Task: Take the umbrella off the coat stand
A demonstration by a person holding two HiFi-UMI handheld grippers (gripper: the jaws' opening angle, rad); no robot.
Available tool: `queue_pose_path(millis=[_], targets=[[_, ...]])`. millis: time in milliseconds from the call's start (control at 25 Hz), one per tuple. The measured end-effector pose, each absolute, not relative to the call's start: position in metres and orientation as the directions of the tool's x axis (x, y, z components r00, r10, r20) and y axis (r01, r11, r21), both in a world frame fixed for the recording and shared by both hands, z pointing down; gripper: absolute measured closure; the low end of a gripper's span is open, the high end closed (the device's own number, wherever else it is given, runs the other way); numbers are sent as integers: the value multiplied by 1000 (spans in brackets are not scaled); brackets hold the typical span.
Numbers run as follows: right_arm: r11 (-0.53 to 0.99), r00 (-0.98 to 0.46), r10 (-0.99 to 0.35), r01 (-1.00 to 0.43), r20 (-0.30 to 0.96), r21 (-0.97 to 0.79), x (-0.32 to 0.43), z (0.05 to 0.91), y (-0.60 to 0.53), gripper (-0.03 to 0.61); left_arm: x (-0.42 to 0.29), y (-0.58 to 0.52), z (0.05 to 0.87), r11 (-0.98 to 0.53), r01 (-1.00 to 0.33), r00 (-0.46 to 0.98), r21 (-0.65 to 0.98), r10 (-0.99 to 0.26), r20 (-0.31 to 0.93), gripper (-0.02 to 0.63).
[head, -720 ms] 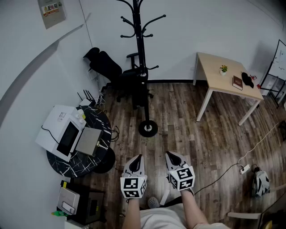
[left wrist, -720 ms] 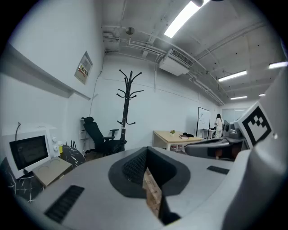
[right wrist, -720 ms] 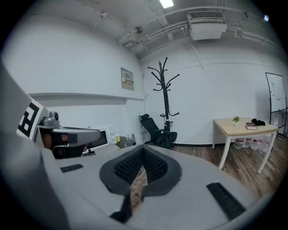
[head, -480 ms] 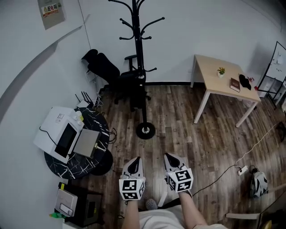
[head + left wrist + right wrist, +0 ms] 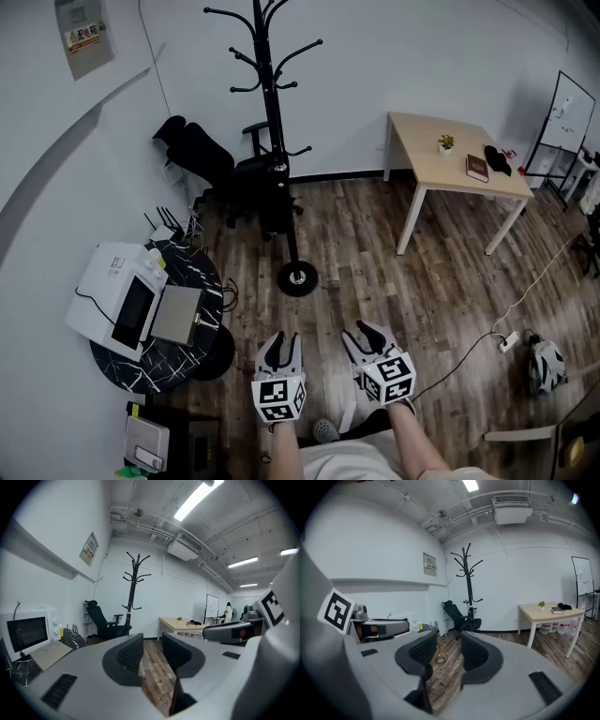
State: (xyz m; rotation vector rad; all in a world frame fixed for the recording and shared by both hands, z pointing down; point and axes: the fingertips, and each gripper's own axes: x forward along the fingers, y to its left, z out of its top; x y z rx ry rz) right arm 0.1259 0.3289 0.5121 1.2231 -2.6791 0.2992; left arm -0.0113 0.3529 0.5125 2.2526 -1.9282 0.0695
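Note:
The black coat stand (image 5: 274, 141) rises from a round base (image 5: 297, 278) on the wood floor, ahead of both grippers. A dark, slim folded umbrella (image 5: 279, 192) seems to hang along its pole, partly lost against the chair behind. My left gripper (image 5: 279, 339) and right gripper (image 5: 366, 330) are held side by side low in the head view, well short of the stand. Both are open with nothing between the fingers. The left gripper view shows the stand (image 5: 132, 583) far beyond the left gripper (image 5: 152, 641). The right gripper view shows the stand (image 5: 468, 583) beyond the right gripper (image 5: 447, 641).
A black office chair (image 5: 211, 164) stands right behind the stand. A round dark table (image 5: 202, 272) with a white microwave (image 5: 112, 305) is at the left. A wooden table (image 5: 450, 155) stands at the right. A cable and power strip (image 5: 511, 339) lie on the floor.
The head view has shifted: the stand now sits further left and shows more of its top hooks. Both grippers sit slightly lower in the picture, still side by side and open.

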Motion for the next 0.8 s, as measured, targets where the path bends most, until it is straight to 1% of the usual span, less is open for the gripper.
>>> queue_pose_path(millis=[80, 240, 640, 800], targets=[[642, -650, -719, -757, 247, -123, 129, 513, 331, 410, -15, 355, 513, -143, -984, 158, 102, -975, 156, 463], [623, -636, -732, -770, 245, -137, 136, 515, 329, 416, -24, 357, 511, -134, -986, 148, 95, -976, 161, 449], [629, -635, -723, -768, 273, -120, 124, 527, 296, 413, -66, 346, 510, -81, -992, 97, 92, -980, 176, 447], [643, -651, -706, -754, 278, -134, 113, 533, 272, 395, -81, 326, 513, -58, -994, 74, 93, -981, 180, 446]])
